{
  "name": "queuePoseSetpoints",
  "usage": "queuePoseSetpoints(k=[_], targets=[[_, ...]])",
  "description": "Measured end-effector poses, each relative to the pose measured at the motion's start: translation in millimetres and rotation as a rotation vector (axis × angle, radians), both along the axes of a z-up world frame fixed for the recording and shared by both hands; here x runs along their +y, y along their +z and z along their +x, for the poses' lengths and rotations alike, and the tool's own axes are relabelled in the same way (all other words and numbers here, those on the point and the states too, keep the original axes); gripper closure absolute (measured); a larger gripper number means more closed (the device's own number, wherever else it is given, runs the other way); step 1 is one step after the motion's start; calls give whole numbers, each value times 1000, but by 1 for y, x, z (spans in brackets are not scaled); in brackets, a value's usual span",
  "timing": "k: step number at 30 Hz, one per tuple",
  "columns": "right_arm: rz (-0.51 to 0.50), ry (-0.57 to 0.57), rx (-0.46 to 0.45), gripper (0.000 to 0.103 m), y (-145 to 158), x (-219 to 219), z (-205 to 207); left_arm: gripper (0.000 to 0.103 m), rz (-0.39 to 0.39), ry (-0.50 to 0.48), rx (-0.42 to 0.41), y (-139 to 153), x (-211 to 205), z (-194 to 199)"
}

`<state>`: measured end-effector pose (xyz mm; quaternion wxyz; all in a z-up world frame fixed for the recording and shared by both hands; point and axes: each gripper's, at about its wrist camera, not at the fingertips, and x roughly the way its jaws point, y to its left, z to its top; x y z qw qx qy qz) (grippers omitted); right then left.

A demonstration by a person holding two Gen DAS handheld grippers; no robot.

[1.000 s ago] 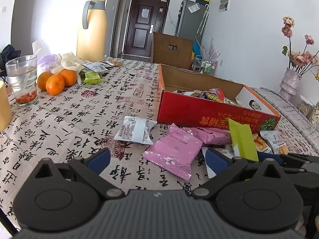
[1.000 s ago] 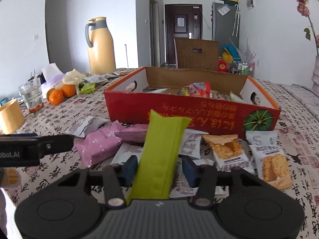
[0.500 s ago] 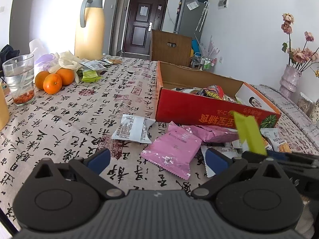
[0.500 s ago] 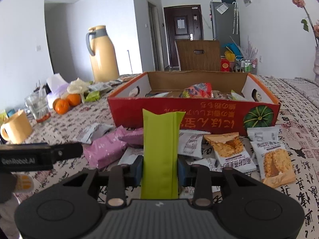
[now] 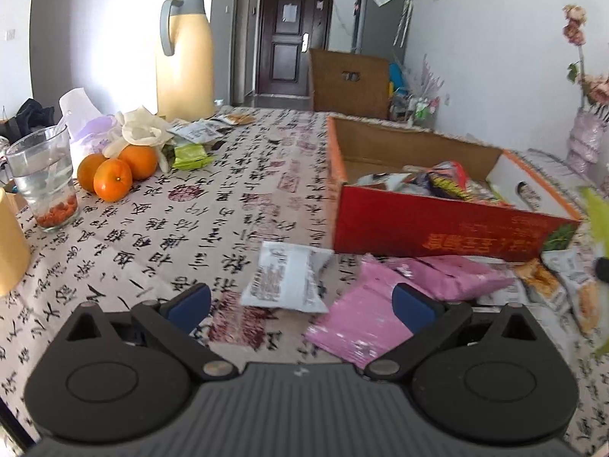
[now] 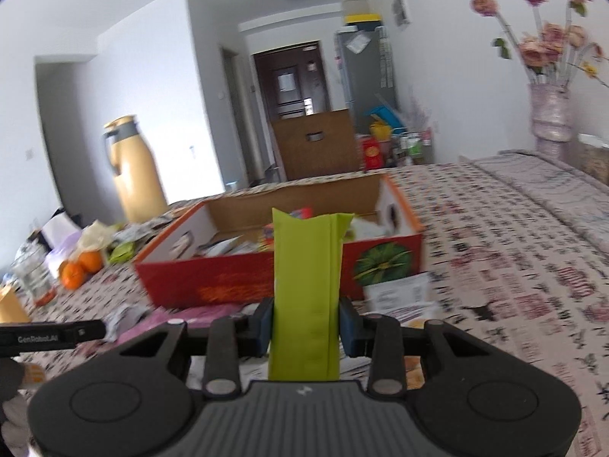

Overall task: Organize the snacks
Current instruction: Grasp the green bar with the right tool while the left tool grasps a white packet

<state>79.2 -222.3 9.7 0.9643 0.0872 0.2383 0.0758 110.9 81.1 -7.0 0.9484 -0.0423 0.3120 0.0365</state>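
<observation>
Snacks lie scattered over our table [image 5: 243, 190], whose cloth is printed with black calligraphy, and a red cardboard box [image 5: 437, 224] already holding several packets sits on it toward the right in the left wrist view. Our right gripper [image 6: 306, 323] has its blue pads pressed against both sides of a lime-green packet [image 6: 308, 278], which stands upright between them, its top edge level with the box [image 6: 243, 282] behind it; the packet is off the cloth, in front of the box's near red wall. From the left wrist view we see only a blurred green sliver of that packet [image 5: 599, 217] at the right edge. Our left gripper [image 5: 302, 302] holds nothing: its jaws stand wide apart above the cloth, with a white packet [image 5: 285, 282] and a pink packet [image 5: 365, 320] lying flat just beyond the fingertips. A second pink packet [image 5: 453, 276] rests against the box's front wall, and biscuit packets [image 5: 563, 285] lie to its right. Farther left we see three oranges [image 5: 114, 169], a glass [image 5: 42, 179] of water with red berries at the bottom, and a tall cream thermos [image 5: 188, 57] at the far edge of the table. A vase of dried flowers [image 6: 550, 87] stands at the far right.
</observation>
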Motion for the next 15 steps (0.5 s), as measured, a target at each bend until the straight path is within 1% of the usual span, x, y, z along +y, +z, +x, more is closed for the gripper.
queuePoseSetpoints(k=[4,6,10,12,14,15], targets=[[5,-55,-1,69,-1,-19,4,0,18,27,34,-3,6,20],[7,-72,-1,69,-2,-25,6,0,38,61,55,-4,8,30],[12,-88,6,69,-5,-30,9,0,64,71,84,-9,9,48],[14,-89,9,69,-6,-32,10,3,78,75,102,-12,7,55],[15,-89,9,69,-7,-32,9,13,81,66,119,-16,5,60],[16,-89,10,69,-7,-33,9,15,83,63,125,-18,4,62]])
